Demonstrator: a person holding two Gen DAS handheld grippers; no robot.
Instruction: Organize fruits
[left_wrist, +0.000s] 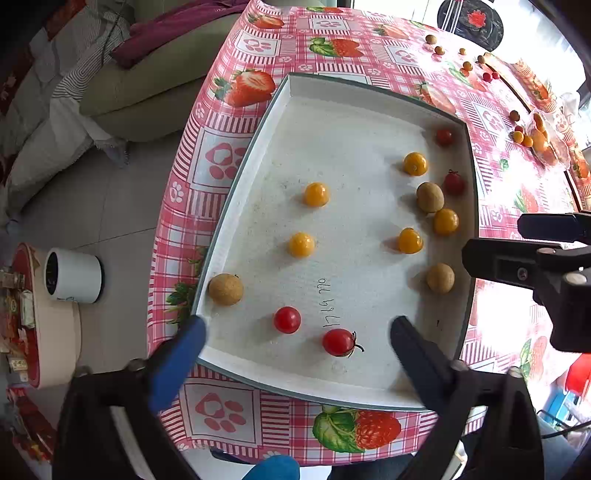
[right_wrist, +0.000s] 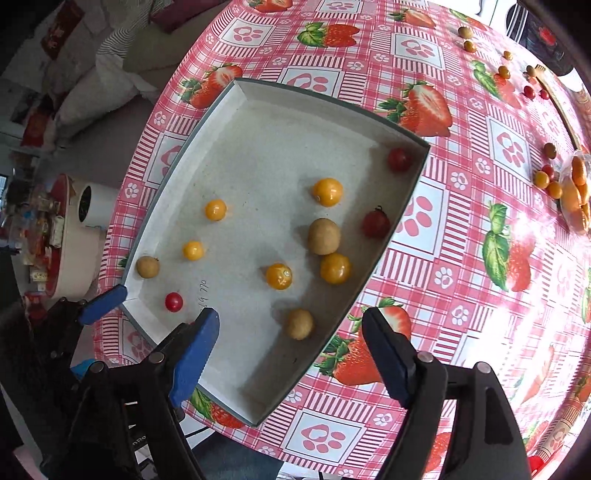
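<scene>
Twelve small round fruits, red, yellow and brown, lie scattered in the shallow white cardboard tray (left_wrist: 236, 206) at the strawberry-print tabletop's (right_wrist: 461, 229) near edge; left claw (left_wrist: 295, 339) and right claw (right_wrist: 291, 328) both spread, empty

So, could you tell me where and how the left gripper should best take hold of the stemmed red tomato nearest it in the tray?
Grip the stemmed red tomato across its round middle, coming straight down from above. It lies free on the tray floor between the open left gripper fingers, nothing touching it. Probably keep the pads off its stem on the right side.
</scene>
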